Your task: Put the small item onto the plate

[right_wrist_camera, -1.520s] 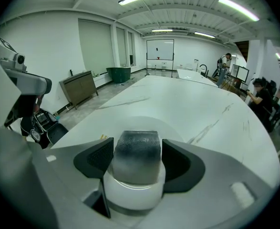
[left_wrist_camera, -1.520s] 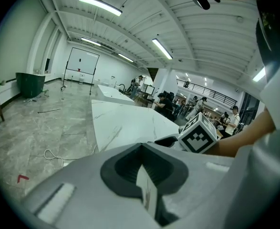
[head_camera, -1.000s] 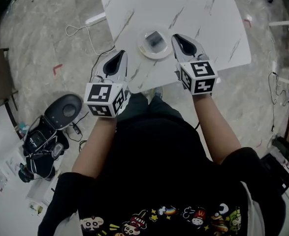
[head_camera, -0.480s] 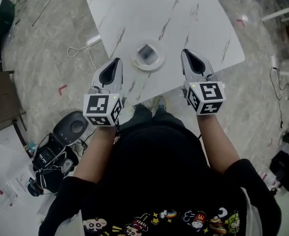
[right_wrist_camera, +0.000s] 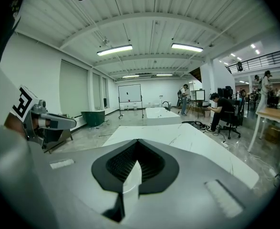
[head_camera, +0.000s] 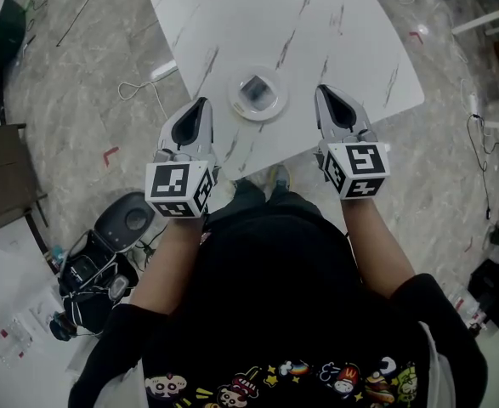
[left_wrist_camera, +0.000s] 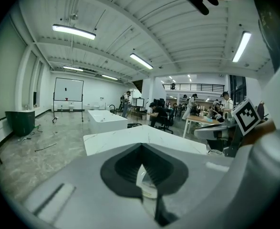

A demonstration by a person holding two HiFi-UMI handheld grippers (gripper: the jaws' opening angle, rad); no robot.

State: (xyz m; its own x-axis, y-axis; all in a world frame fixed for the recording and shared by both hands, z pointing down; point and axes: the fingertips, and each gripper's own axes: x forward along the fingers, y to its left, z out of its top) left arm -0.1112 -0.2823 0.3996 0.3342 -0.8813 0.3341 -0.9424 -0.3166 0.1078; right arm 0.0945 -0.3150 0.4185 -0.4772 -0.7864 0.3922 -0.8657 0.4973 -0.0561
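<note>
I see a white, grey-veined table point(head_camera: 317, 24) on a grey stone-pattern floor point(head_camera: 70, 100). A white cable point(head_camera: 138, 87) loops on the floor to its left, with a red tape mark point(head_camera: 109, 154) near it. A dark bag of gear point(head_camera: 96, 262) sits lower left. The gripper views give me a big open hall: white ribbed ceiling point(left_wrist_camera: 130, 23), strip lights point(left_wrist_camera: 74, 31) lit, whiteboard point(left_wrist_camera: 68, 89) on a stand far back, green bin point(left_wrist_camera: 19, 122) at left, railed balcony point(left_wrist_camera: 197, 86), people seated at desks point(right_wrist_camera: 221, 109).

The white square tabletop point(head_camera: 334, 32) looks like smooth, grey-veined marble. The round white plate point(head_camera: 235, 100) on it is glossy. The left gripper point(head_camera: 201, 103) and right gripper point(head_camera: 320, 89) have matt grey plastic shells.
</note>
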